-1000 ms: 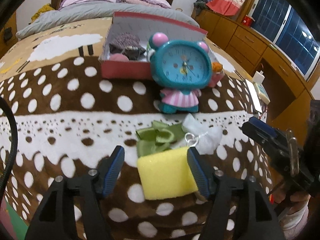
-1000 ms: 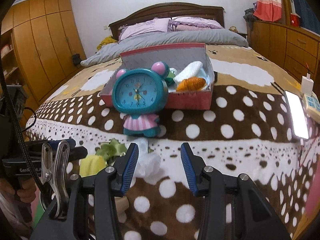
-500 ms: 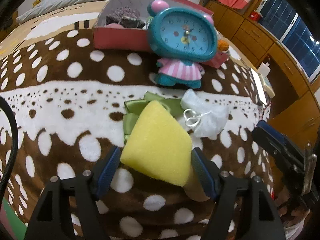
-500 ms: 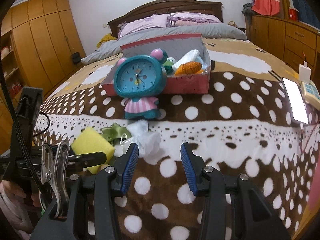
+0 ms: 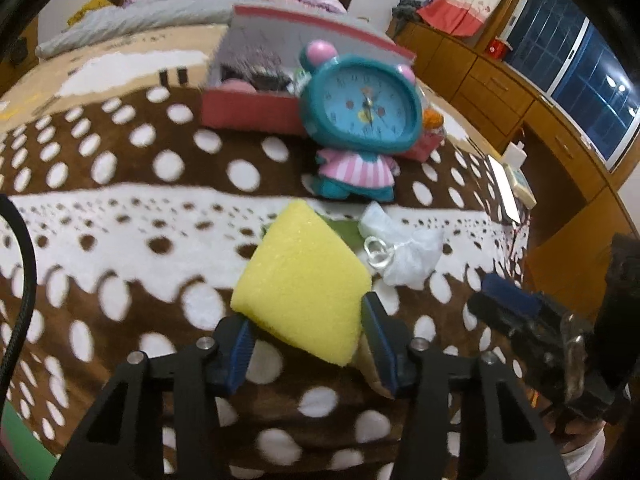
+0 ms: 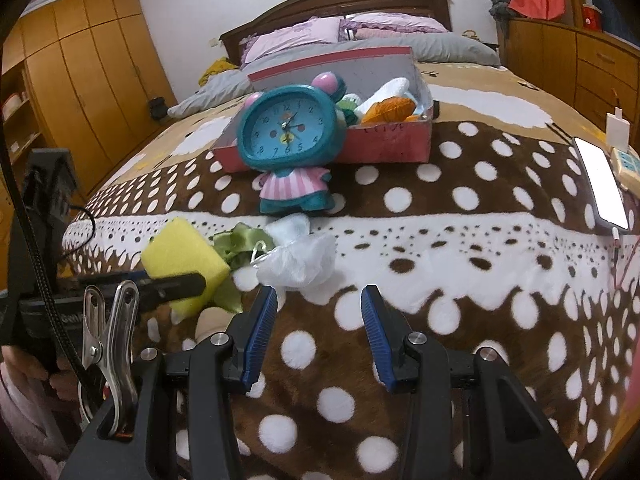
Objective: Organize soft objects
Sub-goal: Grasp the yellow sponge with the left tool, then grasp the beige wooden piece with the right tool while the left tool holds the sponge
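A yellow sponge sits tilted between the blue pads of my left gripper. The jaws are closing and both pads press its sides. Behind it on the spotted blanket lie a green ribbon and a white mesh pouch with a metal ring. My right gripper hovers open just in front of the pouch, nothing between its fingers. Further back an open pink box holds several soft items.
A teal clock figure stands between the soft things and the box. A beige object lies partly under the sponge. A lit phone and a power strip rest at the bed's right edge, with wooden cabinets beyond.
The left jaws have narrowed onto the yellow sponge, which went from lying flat to tilted up between the pads. The right gripper has sunk slightly, its opening unchanged.
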